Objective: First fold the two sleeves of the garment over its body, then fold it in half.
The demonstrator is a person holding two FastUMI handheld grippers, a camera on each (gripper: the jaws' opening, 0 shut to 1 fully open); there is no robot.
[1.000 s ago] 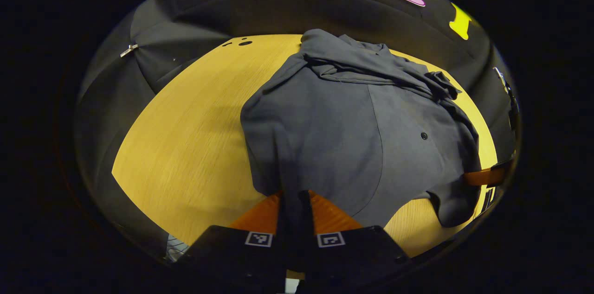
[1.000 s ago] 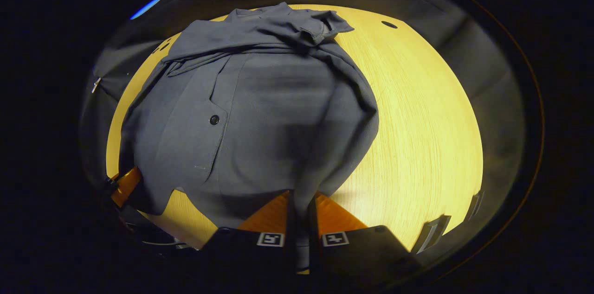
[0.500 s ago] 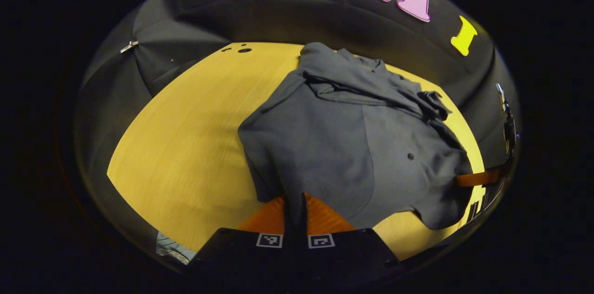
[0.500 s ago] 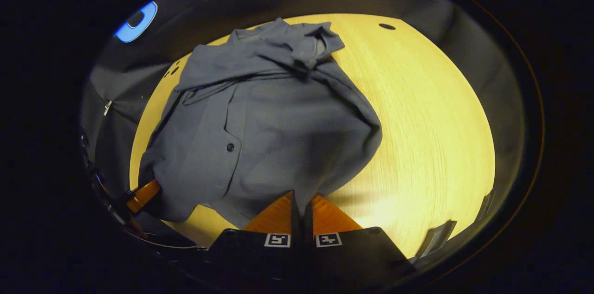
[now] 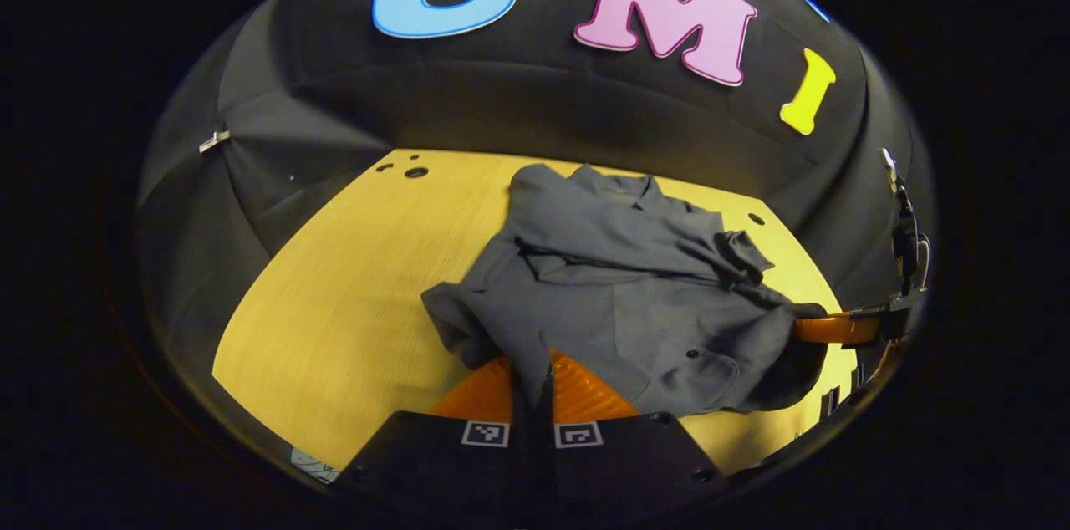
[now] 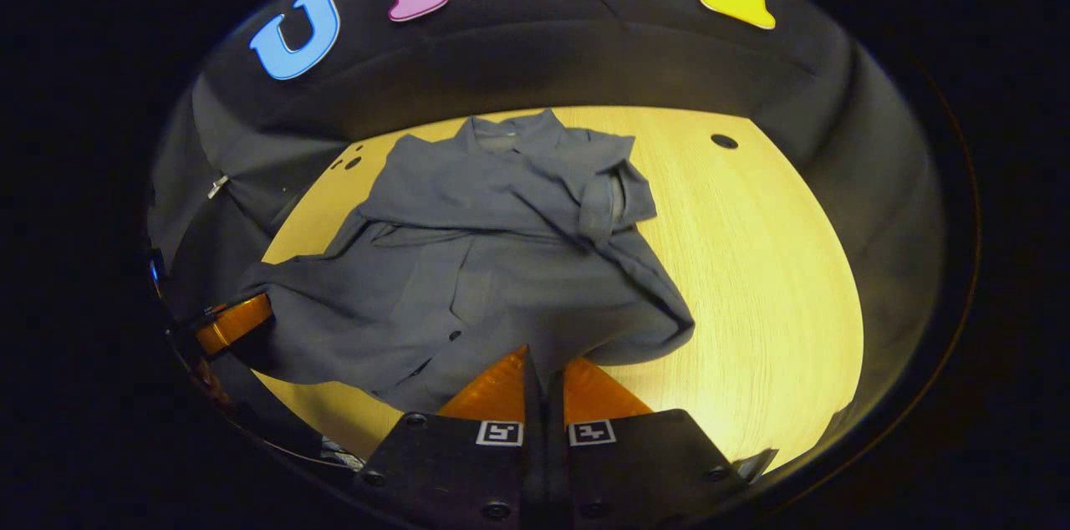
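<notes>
A grey buttoned garment lies on the yellow wooden table, its sleeves folded across the body near the collar. My left gripper is shut on the garment's near left hem corner, lifted off the table. My right gripper is shut on the near right hem corner. The hem hangs raised between them. The other gripper's orange fingers show at the side of each view, pinching the cloth.
Black booth cloth closes the table's far side. Small dark holes mark the tabletop near the far corners. Bare wood stretches left of the garment in the left gripper view and right of it in the right gripper view.
Both grippers have risen and moved toward the collar with the hem in their grip. The garment's lower half has come up off the table and looks shorter.
</notes>
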